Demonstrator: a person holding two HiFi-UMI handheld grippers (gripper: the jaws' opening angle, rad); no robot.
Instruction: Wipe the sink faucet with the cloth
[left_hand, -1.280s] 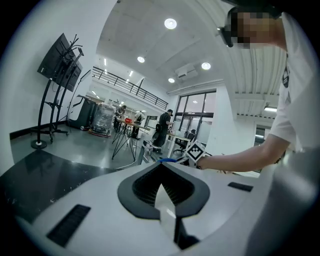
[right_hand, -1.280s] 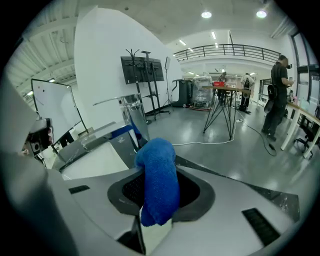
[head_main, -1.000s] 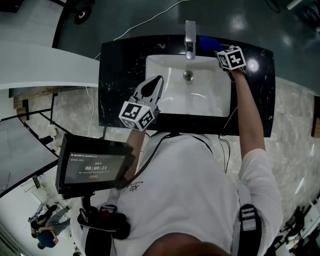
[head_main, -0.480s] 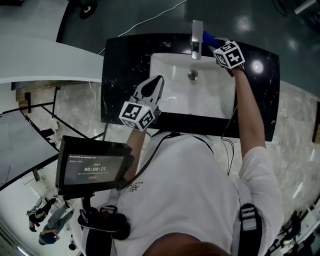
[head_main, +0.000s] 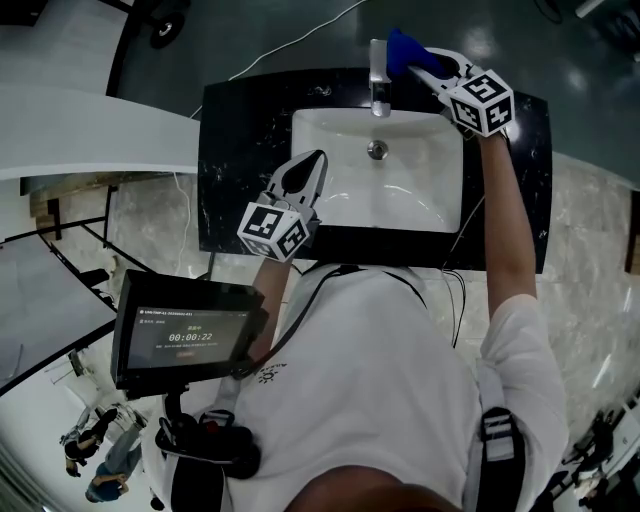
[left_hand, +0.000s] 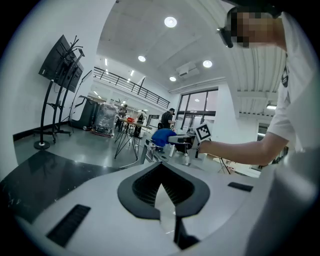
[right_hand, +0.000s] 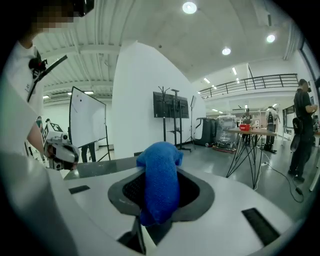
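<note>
The chrome faucet (head_main: 378, 78) stands at the back rim of the white sink (head_main: 425, 195). My right gripper (head_main: 428, 60) is shut on a blue cloth (head_main: 404, 48), which it holds just right of the faucet's top; I cannot tell whether the cloth touches the faucet. In the right gripper view the cloth (right_hand: 160, 180) hangs bunched between the jaws of that gripper (right_hand: 158, 212). My left gripper (head_main: 316, 162) hovers over the sink's front left corner. It is shut and holds nothing, and its own view shows the left gripper (left_hand: 161, 176) with jaws meeting. The cloth (left_hand: 162, 136) shows far ahead there.
The sink is set in a black marble counter (head_main: 245, 140), and its drain (head_main: 377, 150) lies below the faucet. A white curved desk (head_main: 90, 130) lies at the left. A screen (head_main: 185, 335) hangs at my chest. A cable (head_main: 300, 35) runs over the floor behind the counter.
My right gripper has risen with the blue cloth from low beside the faucet's right side to the level of its top. The left gripper has stayed in place.
</note>
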